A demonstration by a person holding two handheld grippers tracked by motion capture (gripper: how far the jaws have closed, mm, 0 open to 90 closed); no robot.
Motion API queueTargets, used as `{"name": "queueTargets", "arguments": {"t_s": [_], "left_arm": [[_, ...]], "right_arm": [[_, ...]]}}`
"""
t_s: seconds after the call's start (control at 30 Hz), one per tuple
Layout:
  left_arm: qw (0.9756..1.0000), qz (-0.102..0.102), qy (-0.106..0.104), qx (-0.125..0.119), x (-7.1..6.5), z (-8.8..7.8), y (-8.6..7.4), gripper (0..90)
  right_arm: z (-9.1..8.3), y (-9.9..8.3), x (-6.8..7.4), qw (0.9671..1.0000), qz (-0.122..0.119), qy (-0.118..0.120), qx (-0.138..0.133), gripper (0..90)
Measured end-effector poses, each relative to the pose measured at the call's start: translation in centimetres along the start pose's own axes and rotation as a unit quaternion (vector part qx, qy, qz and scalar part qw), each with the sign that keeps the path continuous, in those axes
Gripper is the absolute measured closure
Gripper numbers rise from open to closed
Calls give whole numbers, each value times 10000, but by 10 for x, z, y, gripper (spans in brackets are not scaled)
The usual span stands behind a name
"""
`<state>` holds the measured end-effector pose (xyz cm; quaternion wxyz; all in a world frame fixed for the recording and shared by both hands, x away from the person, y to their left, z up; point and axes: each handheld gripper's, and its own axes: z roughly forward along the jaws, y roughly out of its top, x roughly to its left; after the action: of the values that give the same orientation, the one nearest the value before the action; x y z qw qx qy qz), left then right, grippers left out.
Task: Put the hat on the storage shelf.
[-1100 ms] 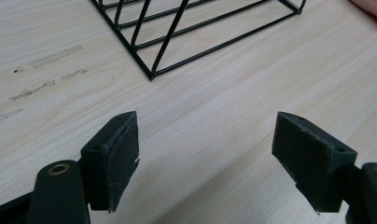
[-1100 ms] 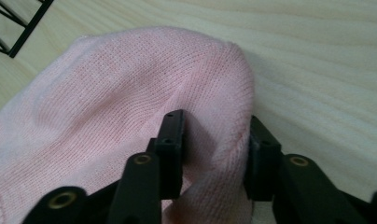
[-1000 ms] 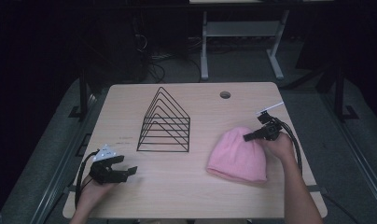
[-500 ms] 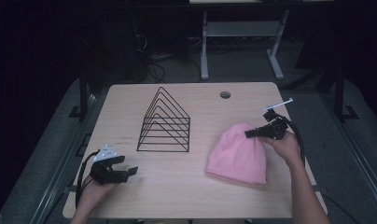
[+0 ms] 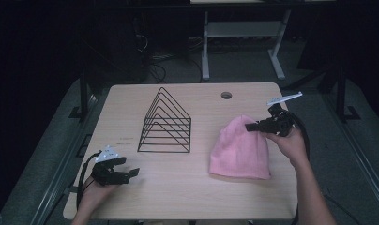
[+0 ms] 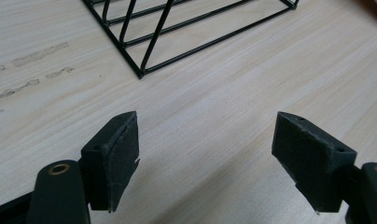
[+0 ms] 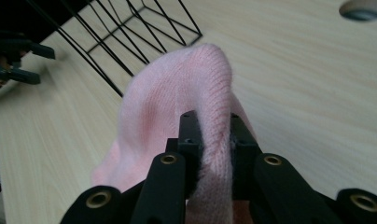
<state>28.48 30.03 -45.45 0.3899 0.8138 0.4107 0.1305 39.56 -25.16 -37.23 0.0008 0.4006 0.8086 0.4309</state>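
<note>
High view: the pink hat (image 5: 239,150) lies on the right half of the table (image 5: 187,187), its long axis running from the near edge toward the far right. The right gripper (image 5: 251,127) has its jaws closed on the hat's far end, lifting that end a little while the rest lies flat. The rack (image 5: 166,123) stands to the hat's left, near but apart from it. The left gripper (image 5: 131,172) rests at the near left corner, well apart from the hat, so the right hand is plainly the one on the job. How much cloth sits in the pinch is too small to tell here.

Left gripper view: its jaws stand wide with nothing between them, just bare table (image 6: 214,116). The rack (image 6: 196,28) has a corner ahead, cut off at the top.

Right gripper view: the jaws squeeze a fold of the hat (image 7: 177,102), which humps up and drops away beyond them toward the rack (image 7: 130,32). The hat hides the fingertips and its own far side. The left gripper (image 7: 35,63) shows small at the left edge.
</note>
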Motion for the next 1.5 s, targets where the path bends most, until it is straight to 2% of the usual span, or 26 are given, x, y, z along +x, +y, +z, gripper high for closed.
{"name": "queueTargets", "arguments": {"t_s": [0.2, 0.37, 0.5, 0.6, 0.8, 0.83, 0.97, 1.03, 1.33, 1.37, 1.5], "left_arm": [[10000, -22, -14, -88, 0, -5, 2, 232], [9998, -32, -71, -160, 0, -9, 6, 232], [9996, 106, -200, -170, 1, -13, 14, 232], [9994, 141, -264, -182, 1, -15, 18, 232], [9982, 355, -463, -103, -1, -22, 33, 232], [9976, 439, -534, -99, -3, -25, 39, 232], [9963, 480, -688, -192, -6, -31, 50, 232], [9945, 570, -831, -277, -9, -38, 61, 232], [9907, 873, -982, -346, -17, -50, 86, 232], [9896, 928, -1038, -363, -17, -52, 91, 232], [9880, 950, -1146, -415, -18, -56, 101, 232]], "right_arm": [[-13, 14, 21, 9993, -348, -3, -161, 792], [-19, 23, 30, 9983, -528, -26, -232, 792], [-25, 36, 38, 9972, -698, -36, -282, 792], [-28, 43, 43, 9966, -780, -49, -271, 792], [-34, 53, 51, 9953, -905, -30, -341, 793], [-36, 56, 53, 9947, -952, 9, -380, 793], [-39, 63, 59, 9939, -1015, 68, -432, 793], [-40, 70, 66, 9924, -1141, 101, -447, 793], [-47, 90, 86, 9890, -1356, 233, -537, 793], [-48, 95, 91, 9880, -1413, 262, -562, 793], [-49, 105, 101, 9864, -1493, 356, -585, 793]]}}
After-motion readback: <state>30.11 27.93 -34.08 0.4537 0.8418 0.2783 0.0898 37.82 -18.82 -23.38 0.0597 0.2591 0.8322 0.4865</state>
